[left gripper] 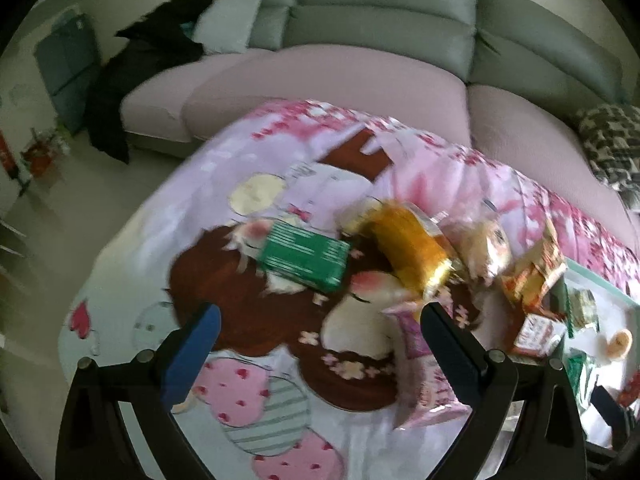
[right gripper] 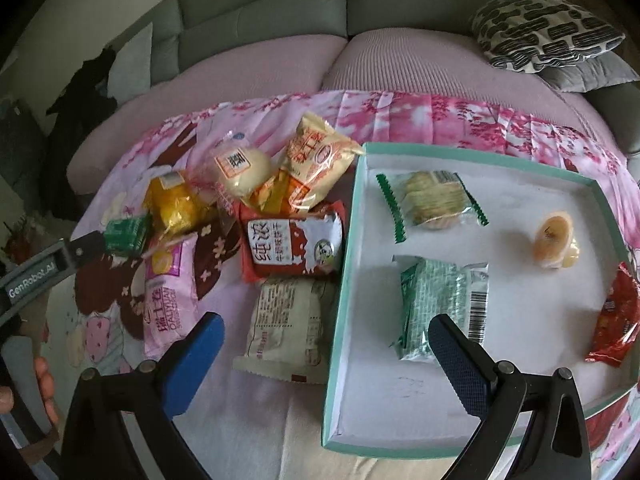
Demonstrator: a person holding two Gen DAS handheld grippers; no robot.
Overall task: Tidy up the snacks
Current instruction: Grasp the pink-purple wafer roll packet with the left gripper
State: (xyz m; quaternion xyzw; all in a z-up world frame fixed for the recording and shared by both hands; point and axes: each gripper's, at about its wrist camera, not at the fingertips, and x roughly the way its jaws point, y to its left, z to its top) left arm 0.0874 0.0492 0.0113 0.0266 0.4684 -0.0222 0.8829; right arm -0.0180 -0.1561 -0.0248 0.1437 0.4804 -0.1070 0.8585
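Observation:
A teal-rimmed white tray [right gripper: 346, 264] lies on the right of the table. In it are a cracker pack [right gripper: 434, 200], a green packet [right gripper: 436, 304], a jelly cup [right gripper: 556, 240] and a red wrapper [right gripper: 614, 320]. Loose snacks lie left of it: a red milk-biscuit pack [right gripper: 292, 248], a beige packet [right gripper: 288, 324], a pink pack [right gripper: 170, 292], a yellow bag [right gripper: 180, 204] and a green box [right gripper: 128, 234]. My right gripper [right gripper: 326, 334] is open above the tray's left rim. My left gripper [left gripper: 320, 324] is open and empty, short of the green box [left gripper: 304, 256]; the pink pack [left gripper: 424, 368] lies by its right finger.
The table wears a pink cartoon cloth [left gripper: 248, 400]. A sofa with pink seat cushions [right gripper: 400, 60] runs behind it, with a patterned pillow [right gripper: 544, 28] at the right. A bun pack [right gripper: 240, 168] and orange-cream bags [right gripper: 316, 152] crowd the pile. Floor lies left of the table.

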